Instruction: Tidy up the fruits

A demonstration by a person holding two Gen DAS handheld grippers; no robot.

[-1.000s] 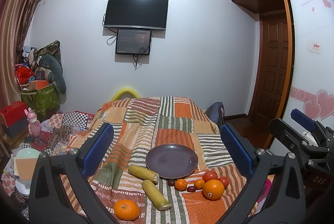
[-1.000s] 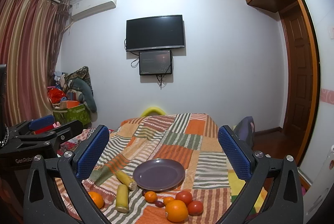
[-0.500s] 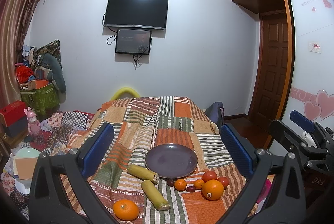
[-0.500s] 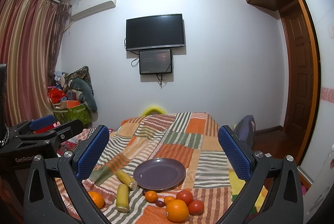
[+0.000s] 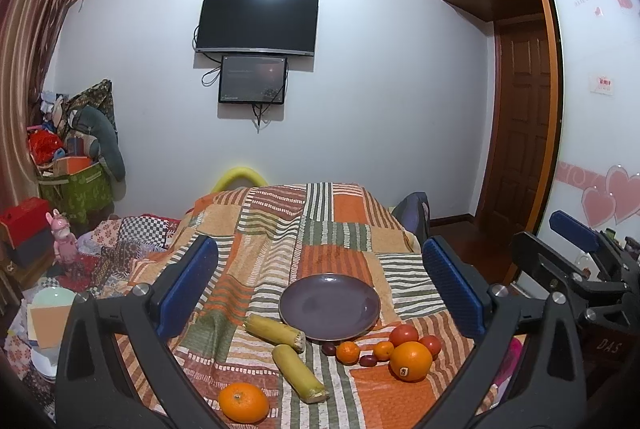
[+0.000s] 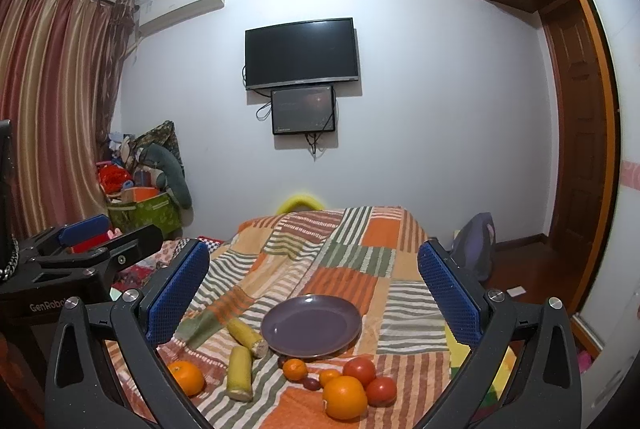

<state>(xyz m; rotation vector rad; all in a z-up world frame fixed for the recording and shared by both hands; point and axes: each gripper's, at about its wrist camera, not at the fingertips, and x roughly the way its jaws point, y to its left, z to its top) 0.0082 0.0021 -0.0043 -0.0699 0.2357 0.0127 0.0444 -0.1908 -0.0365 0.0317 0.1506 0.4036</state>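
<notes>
1. Both my tongs hang above the near end of the bed, holding nothing: the left gripper [image 5: 320,283] has its jaws spread wide, and so does the right gripper [image 6: 313,285].
2. The fruit lies on the striped patchwork bedspread [image 5: 332,229] just in front of the empty purple plate [image 5: 329,307], which I take to be the goal.
3. The big orange [image 5: 411,361] looks firm and heavy and will likely roll; I'd take it across its widest middle.
4. The two tomatoes [image 6: 359,371] behind it look soft and slick, so a light squeeze.
5. The mandarins [image 5: 347,352] and small dark fruits [image 5: 368,360] sit close together, some touching, leaving little finger room.
6. The sugarcane pieces [image 5: 298,373] look stiff; I'd grip one mid-length. One touches the plate rim.
7. A second orange [image 5: 243,402] lies well apart, near left.
</notes>
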